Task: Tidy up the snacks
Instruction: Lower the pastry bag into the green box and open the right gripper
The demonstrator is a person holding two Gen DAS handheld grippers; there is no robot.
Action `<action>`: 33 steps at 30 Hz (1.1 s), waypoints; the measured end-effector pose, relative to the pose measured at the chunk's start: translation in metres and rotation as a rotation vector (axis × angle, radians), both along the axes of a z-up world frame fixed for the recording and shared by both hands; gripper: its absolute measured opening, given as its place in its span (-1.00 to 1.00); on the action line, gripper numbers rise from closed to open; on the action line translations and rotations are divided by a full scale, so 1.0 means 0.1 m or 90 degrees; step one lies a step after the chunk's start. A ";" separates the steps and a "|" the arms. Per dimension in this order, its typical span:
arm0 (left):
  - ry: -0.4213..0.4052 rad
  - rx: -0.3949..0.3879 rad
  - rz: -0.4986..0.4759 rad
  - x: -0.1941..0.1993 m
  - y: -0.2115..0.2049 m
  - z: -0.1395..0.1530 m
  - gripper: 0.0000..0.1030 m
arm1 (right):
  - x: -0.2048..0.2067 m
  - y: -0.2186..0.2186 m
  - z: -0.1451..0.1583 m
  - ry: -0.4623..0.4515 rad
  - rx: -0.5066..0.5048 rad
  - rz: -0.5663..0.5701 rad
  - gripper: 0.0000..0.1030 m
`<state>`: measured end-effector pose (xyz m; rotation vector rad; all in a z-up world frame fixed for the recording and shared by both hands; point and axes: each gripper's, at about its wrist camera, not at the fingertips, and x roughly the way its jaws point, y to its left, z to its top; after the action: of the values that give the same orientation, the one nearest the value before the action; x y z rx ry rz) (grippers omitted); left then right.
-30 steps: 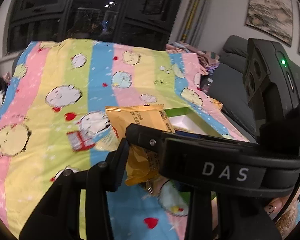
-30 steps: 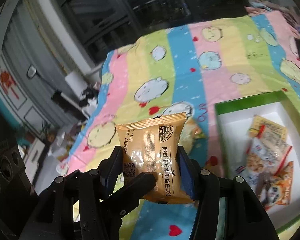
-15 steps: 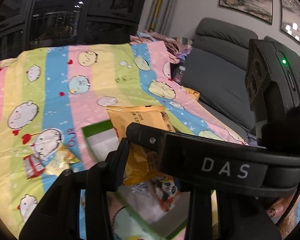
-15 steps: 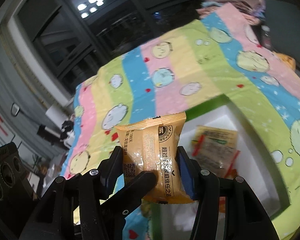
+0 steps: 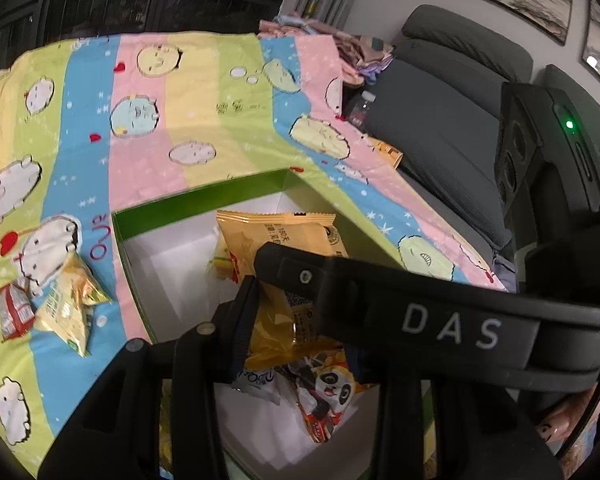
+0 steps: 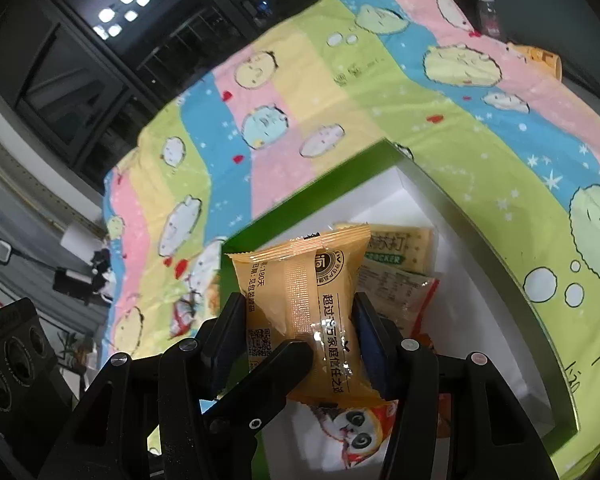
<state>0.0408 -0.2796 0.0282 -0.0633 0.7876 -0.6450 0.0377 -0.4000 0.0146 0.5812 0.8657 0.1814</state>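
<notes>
An orange snack packet [image 6: 300, 300] is clamped between the pads of the right tool [image 6: 300, 320] and is held above the green-rimmed white box [image 6: 496, 240], in which a cracker packet [image 6: 400, 246] and a panda-printed packet [image 6: 352, 424] are lying. A second orange packet [image 5: 284, 248] is gripped by the narrowly closed left tool [image 5: 284, 304], over the same box [image 5: 204, 196]. Two more snacks, a yellow packet [image 5: 70, 304] and a red one [image 5: 14, 312], are left on the striped cartoon cloth [image 5: 180, 112] just beside the box.
</notes>
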 end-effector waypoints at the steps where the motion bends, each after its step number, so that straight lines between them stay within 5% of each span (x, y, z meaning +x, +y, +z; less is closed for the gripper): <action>1: 0.012 -0.001 0.002 0.03 0.00 -0.04 -0.29 | 0.02 0.00 -0.03 0.007 0.000 0.000 0.09; 9: 0.069 -0.014 0.009 0.14 0.02 -0.24 -0.34 | 0.14 0.04 -0.21 0.059 -0.023 -0.004 0.08; 26: 0.071 -0.032 0.025 0.15 0.04 -0.30 -0.34 | 0.17 0.05 -0.25 0.067 -0.039 -0.012 0.06; 33: 0.076 -0.058 0.034 0.08 0.14 -0.21 -0.31 | 0.13 0.11 -0.15 0.052 -0.091 -0.024 0.06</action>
<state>0.0488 -0.2654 0.0071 -0.2066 0.8677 -0.6311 0.0503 -0.3891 0.0001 0.4725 0.9374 0.0612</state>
